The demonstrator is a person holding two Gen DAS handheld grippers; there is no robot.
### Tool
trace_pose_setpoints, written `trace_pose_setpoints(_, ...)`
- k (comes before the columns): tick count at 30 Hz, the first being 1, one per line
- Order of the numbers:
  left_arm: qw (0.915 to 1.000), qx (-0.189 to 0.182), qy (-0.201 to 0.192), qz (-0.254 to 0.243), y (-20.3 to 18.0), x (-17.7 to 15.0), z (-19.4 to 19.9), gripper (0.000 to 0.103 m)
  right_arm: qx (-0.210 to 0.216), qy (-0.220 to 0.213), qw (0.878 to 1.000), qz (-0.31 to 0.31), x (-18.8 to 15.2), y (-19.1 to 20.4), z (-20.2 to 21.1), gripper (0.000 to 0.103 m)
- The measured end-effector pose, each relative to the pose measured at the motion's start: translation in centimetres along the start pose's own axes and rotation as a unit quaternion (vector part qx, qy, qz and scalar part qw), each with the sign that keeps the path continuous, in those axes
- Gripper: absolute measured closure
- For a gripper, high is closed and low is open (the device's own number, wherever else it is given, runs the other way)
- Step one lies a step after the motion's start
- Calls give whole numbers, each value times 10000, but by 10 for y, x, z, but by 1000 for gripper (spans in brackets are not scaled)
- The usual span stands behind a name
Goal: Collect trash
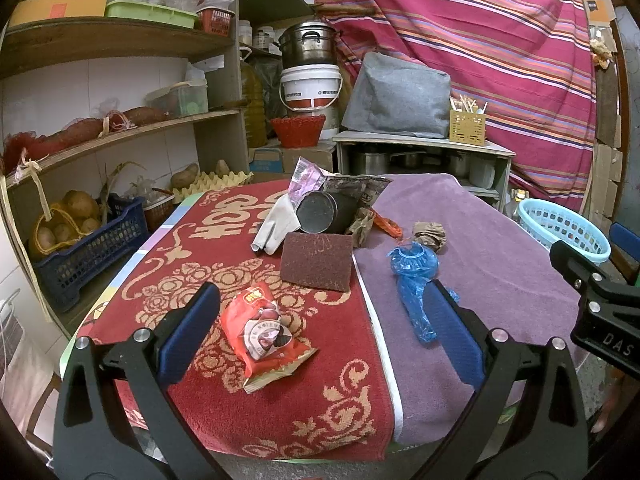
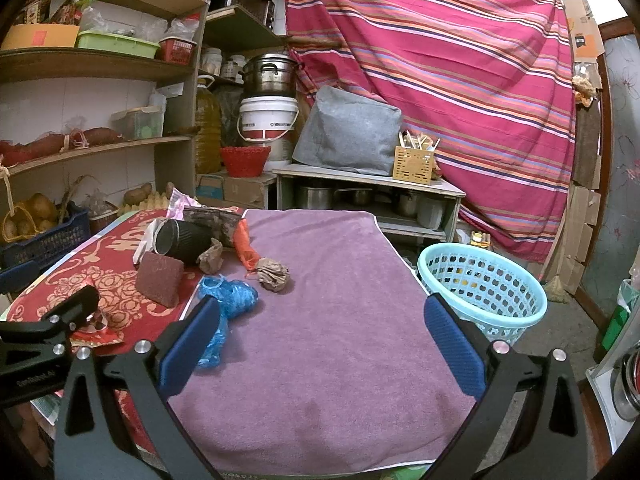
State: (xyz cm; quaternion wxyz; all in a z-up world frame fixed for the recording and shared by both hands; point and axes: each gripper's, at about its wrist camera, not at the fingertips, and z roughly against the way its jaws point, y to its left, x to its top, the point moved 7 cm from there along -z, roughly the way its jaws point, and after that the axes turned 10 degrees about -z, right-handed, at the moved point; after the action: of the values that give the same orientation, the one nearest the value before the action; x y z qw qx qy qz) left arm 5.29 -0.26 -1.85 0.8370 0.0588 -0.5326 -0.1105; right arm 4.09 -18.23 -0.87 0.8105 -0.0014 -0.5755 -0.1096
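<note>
Since nothing is between the fingers of either tool, the collecting seems to be at its first step. The left gripper (image 1: 320, 332) is spread wide and hangs above the near edge of the red towel with a gold flower pattern (image 1: 192, 300). The crumpled red snack wrapper (image 1: 262, 330) lies on this towel, between the two blue pads but not touched by them. The right gripper (image 2: 322, 344) is also released and holds nothing; below it there is only the plain purple towel (image 2: 340, 320).

The rest of the trash lies further back: a twisted blue plastic bag (image 1: 414, 276) just on the purple towel, a brown paper ball (image 1: 430, 235) behind it, an orange plastic scrap (image 1: 386, 227), a dark tin can on its side (image 1: 320, 214) and a dark red scouring pad (image 1: 318, 260) leaning in front of the can. The light blue plastic basket with holes (image 2: 484, 284) stands on the floor at the right of the table, apart from it.

I judge that the next move is for the left gripper to go down and close on the wrapper. The wrapper is thin and flat, so the pads should catch its raised middle and not the towel under it.
</note>
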Motion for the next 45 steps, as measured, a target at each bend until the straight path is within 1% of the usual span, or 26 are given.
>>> trace_pose_setpoints(28,10000,-36,17,12,2,-1,0,5,-25,8,10000,-23,1,-9,-4,4)
trace_pose_setpoints(32,9999,-89,51,86,8,-3,-2,5,-21,-7,10000,-45,2,-10,-4,4)
trace_pose_setpoints(35,9999,-20,65,140,14,-3,-4,5,-78,-65,9999,-63,9,-15,-5,4)
trace_pose_setpoints(38,9997,45,122,189,22,-6,-7,5,-131,-98,9999,-46,18,-18,-7,4)
trace_pose_setpoints(41,9994,81,267,190,27,-15,-11,5,-197,-76,9998,-63,27,-24,-13,4)
trace_pose_setpoints(45,9985,-22,525,157,29,-30,-20,5,-247,-11,9996,-127,30,-33,-23,4)
